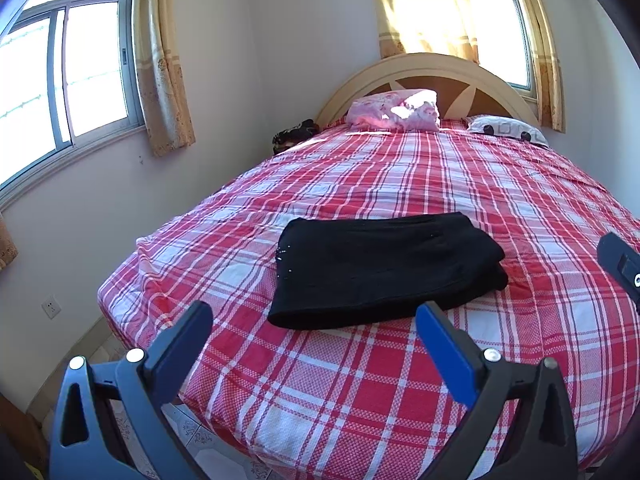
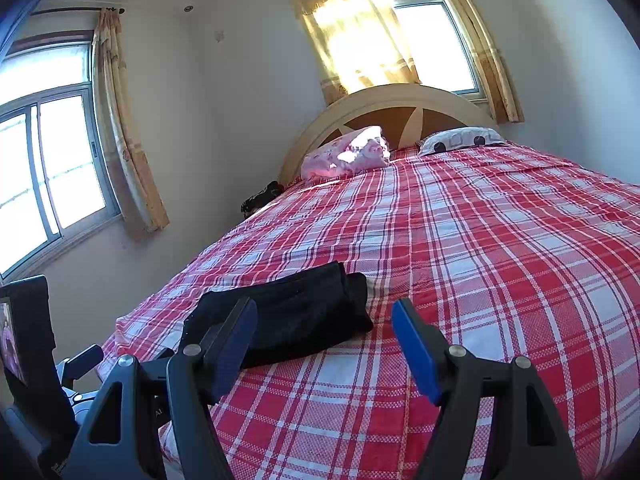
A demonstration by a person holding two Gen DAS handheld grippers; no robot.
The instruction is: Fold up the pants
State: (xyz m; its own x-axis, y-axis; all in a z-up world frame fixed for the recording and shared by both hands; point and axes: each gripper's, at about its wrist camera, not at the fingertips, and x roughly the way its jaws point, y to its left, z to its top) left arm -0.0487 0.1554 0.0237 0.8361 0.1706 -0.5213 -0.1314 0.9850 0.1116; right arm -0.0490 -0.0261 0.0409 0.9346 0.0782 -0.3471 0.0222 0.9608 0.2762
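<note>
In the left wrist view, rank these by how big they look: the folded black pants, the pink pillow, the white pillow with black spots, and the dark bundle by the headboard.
Largest to smallest as they appear:
1. folded black pants
2. pink pillow
3. white pillow with black spots
4. dark bundle

The pants lie much nearer the camera, so their lead is partly nearness. The white pillow is seen edge-on.

Bed (image 1: pixel 360 380), red plaid sheet: folded black pants (image 1: pixel 384 268), two pillows (image 1: pixel 394 116) at headboard.

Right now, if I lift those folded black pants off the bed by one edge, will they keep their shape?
Probably not. The black pants look like soft cloth in loose stacked layers, so an edge lift would likely let them sag and unfold. They seem light and unlikely to slide much on the textured plaid bedspread. Both grippers are open and clear of them.
</note>
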